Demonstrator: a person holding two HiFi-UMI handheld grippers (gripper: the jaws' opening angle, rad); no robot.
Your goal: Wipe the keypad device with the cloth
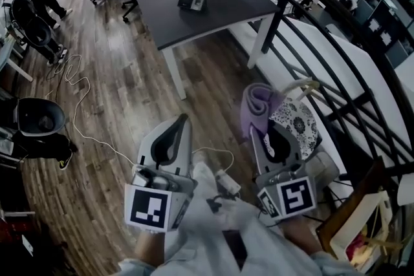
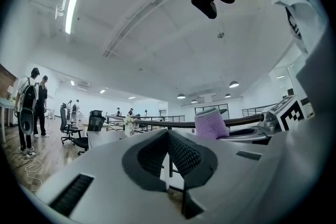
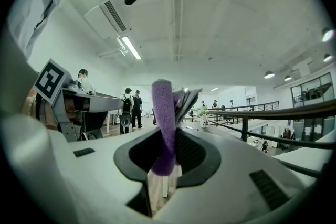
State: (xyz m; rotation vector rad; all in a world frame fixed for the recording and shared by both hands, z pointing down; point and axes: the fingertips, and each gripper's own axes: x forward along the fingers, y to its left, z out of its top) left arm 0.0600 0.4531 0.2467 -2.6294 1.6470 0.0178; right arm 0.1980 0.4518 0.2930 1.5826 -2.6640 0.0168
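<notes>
The right gripper [image 1: 270,129] pinches a purple cloth [image 1: 257,106], likely soft, light and limp, across its fold, while the left gripper [image 1: 181,123] is closed on nothing.

The head view is looking steeply down over the left tool [image 1: 181,121] and right tool [image 1: 264,132] at the wooden floor [image 1: 116,94], the counter [image 1: 226,6] lying well ahead. Both gripper views are facing outward and upward, close along their jaws, sharing the railing [image 2: 152,123] and purple cloth [image 2: 211,123].
</notes>
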